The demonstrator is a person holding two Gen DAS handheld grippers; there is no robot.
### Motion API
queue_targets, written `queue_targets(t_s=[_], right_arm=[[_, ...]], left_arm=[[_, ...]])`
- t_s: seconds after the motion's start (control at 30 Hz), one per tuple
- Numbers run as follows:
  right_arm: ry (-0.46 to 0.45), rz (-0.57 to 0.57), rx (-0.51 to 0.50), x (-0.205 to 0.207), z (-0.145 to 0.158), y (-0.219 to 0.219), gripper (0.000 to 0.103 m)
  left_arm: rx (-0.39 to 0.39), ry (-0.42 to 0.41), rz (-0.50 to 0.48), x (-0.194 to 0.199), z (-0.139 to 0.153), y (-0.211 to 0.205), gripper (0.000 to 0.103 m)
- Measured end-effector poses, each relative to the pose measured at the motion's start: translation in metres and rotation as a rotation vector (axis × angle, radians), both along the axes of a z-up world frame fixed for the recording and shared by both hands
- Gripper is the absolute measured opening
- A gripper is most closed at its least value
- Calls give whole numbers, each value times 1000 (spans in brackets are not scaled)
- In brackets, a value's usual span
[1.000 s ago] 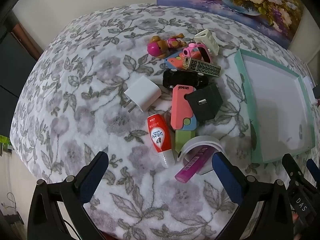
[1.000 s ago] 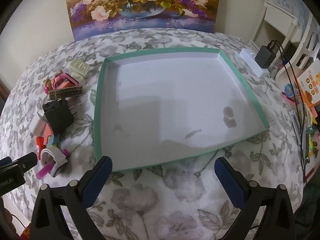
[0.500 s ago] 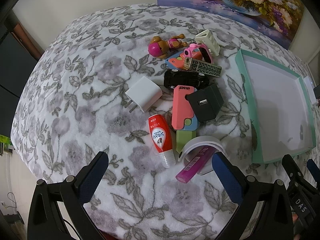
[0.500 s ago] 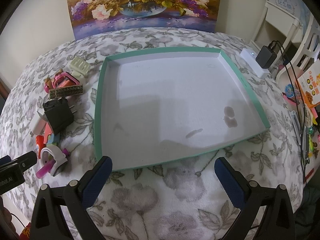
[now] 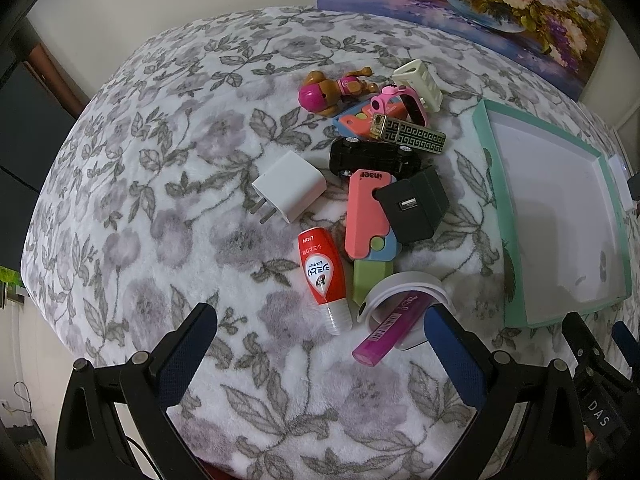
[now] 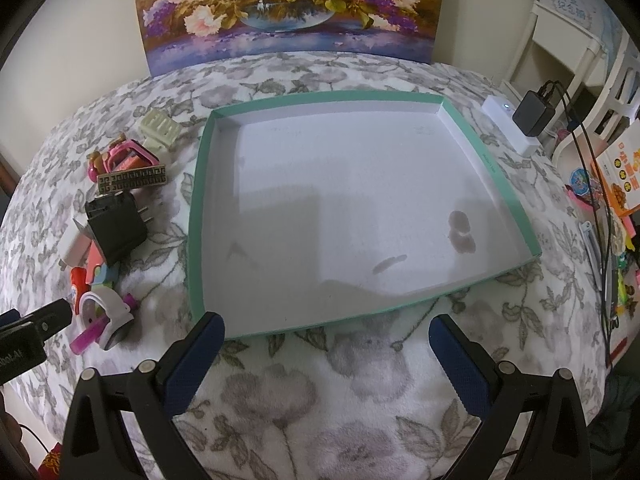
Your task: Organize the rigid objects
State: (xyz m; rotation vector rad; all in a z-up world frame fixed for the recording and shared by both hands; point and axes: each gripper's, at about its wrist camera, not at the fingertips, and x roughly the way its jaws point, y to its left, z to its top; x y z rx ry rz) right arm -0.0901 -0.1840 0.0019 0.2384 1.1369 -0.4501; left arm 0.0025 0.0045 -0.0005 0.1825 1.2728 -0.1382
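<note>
A pile of small objects lies on the floral blanket: a white charger [image 5: 289, 187], a red tube [image 5: 321, 273], a black charger [image 5: 414, 209], a pink-and-blue case [image 5: 365, 216], a black toy car [image 5: 374, 157], a magenta stick [image 5: 386, 337] through a white ring [image 5: 404, 284], and a toy dog [image 5: 334, 88]. My left gripper [image 5: 320, 334] is open and empty, just in front of the pile. A shallow green-rimmed tray [image 6: 486, 160] with a white floor lies to the right. My right gripper [image 6: 322, 346] is open and empty at the tray's near edge.
A flower painting [image 6: 288, 4] leans on the wall behind. A white power strip with a black adapter [image 6: 532, 114] and cables sits at the blanket's right edge, beside books and clutter [image 6: 616, 184]. The pile also shows in the right wrist view [image 6: 116, 216].
The left gripper has edged slightly forward and left over the pile. The right view is nearly unchanged. No object has moved.
</note>
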Motion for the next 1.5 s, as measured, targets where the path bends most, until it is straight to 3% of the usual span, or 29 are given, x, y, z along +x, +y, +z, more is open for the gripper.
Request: queue_targets(t_s=[1.5], right_arm=[[28, 9, 5, 2, -5, 1, 103]], left_arm=[[-40, 25, -17, 1, -3, -3, 103]])
